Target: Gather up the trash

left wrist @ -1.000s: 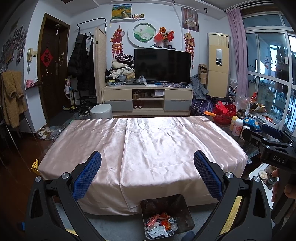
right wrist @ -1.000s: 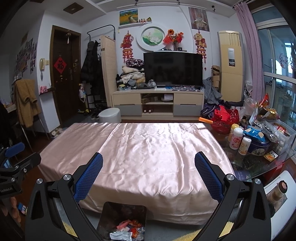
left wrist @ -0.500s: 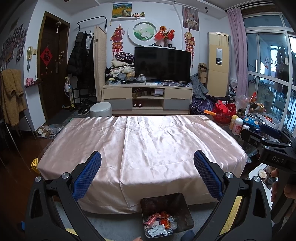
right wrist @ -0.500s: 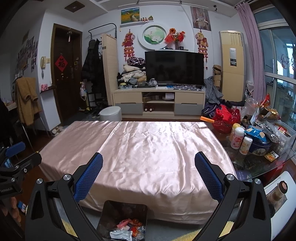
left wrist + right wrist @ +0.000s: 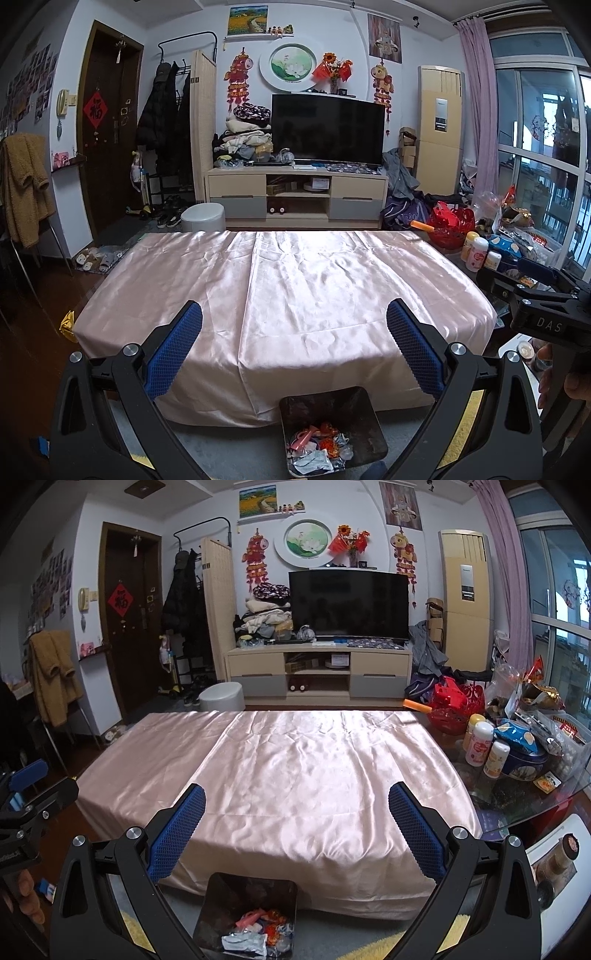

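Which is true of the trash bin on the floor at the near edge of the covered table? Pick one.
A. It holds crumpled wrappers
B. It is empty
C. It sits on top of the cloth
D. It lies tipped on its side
A: the trash bin stands upright on the floor below the pink cloth, with crumpled wrappers inside.

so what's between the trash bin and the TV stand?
The table under a pink satin cloth, bare on top, fills the stretch from the trash bin to the TV stand; both wrist views show it.
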The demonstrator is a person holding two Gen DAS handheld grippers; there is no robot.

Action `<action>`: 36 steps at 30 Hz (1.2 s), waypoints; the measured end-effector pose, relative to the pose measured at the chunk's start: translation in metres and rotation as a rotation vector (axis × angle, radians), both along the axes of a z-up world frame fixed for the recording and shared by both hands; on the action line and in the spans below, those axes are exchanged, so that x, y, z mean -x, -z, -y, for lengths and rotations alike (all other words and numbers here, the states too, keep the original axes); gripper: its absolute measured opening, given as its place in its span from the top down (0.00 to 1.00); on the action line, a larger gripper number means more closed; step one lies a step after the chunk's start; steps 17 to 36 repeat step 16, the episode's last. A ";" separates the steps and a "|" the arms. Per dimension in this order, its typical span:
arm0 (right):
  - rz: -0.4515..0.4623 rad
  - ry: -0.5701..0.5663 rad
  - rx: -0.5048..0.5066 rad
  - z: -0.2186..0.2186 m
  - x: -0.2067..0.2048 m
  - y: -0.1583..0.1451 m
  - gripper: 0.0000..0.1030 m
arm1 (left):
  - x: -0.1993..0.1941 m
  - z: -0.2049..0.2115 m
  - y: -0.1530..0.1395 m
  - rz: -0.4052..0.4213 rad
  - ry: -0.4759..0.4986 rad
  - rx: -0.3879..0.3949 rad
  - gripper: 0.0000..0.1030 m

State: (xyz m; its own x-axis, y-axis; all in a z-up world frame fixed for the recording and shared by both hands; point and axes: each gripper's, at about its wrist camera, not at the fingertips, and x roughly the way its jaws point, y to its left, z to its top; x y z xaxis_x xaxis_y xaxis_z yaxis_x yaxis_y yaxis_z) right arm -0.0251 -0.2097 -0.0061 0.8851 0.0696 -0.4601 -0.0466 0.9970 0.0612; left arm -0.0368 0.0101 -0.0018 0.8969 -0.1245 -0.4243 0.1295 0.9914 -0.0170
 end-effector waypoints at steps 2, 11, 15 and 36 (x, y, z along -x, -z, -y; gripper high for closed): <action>0.000 0.004 0.002 0.001 0.000 0.000 0.03 | -0.001 -0.001 0.002 -0.002 -0.008 -0.005 0.08; -0.011 0.000 0.002 0.000 -0.004 0.001 0.03 | -0.006 -0.004 0.005 -0.033 -0.016 -0.010 0.08; -0.008 0.001 0.002 0.001 -0.003 0.000 0.03 | -0.007 -0.005 0.006 -0.035 -0.013 -0.013 0.08; -0.008 0.000 0.002 0.001 -0.003 0.000 0.03 | -0.007 -0.005 0.006 -0.036 -0.013 -0.012 0.08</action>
